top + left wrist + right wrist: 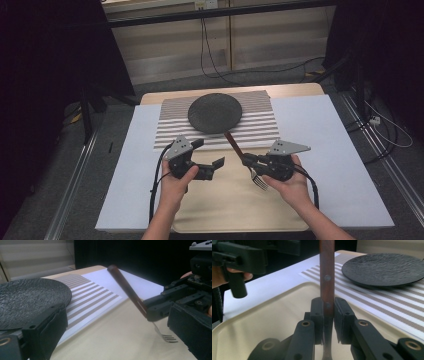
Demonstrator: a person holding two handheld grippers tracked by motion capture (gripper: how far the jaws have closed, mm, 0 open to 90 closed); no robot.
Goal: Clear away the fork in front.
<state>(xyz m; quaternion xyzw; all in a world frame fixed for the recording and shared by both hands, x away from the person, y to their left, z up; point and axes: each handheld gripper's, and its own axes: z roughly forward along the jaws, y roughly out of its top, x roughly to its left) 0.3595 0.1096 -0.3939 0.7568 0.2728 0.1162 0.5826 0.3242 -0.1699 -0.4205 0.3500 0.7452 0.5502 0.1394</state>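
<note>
While the right gripper (248, 160) clamps the wooden-handled metal fork (239, 152) at the neck of its handle, the fork's long axis runs from the tines, low over the beige tray near the surface's near edge, up and away toward the round black textured plate (215, 113) on the striped placemat (260, 125). The handle end points at the plate's near rim. The left gripper (210, 152) hovers beside the fork with its jaws wide and empty. The right hand is therefore nearer, and placement beside the plate probably requires swinging the handle parallel to the placemat's side edge.
</note>
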